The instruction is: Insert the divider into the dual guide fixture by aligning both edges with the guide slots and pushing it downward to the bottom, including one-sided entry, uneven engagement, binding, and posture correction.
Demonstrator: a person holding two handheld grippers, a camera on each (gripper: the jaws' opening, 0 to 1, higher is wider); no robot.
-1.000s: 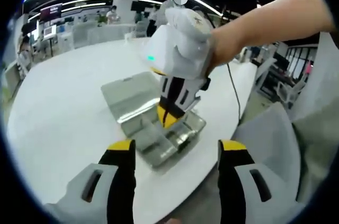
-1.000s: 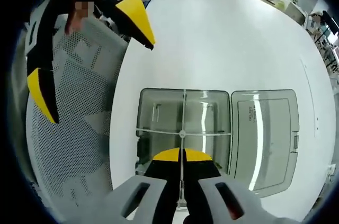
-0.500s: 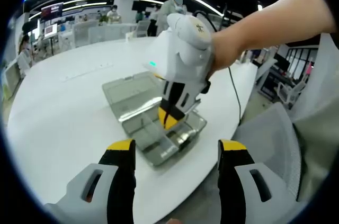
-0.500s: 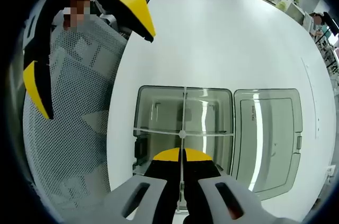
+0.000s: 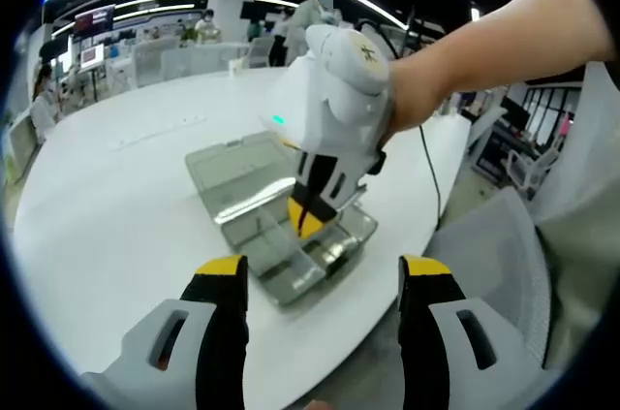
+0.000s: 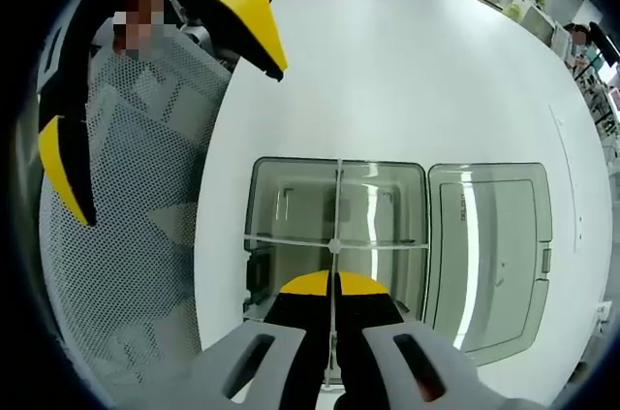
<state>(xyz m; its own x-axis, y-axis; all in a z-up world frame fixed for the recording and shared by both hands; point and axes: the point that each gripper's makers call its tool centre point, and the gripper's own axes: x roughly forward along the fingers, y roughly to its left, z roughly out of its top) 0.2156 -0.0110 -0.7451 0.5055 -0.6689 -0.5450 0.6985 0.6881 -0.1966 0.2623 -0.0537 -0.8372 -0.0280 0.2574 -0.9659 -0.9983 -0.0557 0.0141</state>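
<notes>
On the round table we have the open box lying near the edge, its lid flat beside it to the right in the right gripper view. Inside the box we see a divider running along its middle, crossed by another. Our right gripper sits over the box's near side, pinched on the divider. Our left gripper hangs off the table's edge, above a mesh chair.
</notes>
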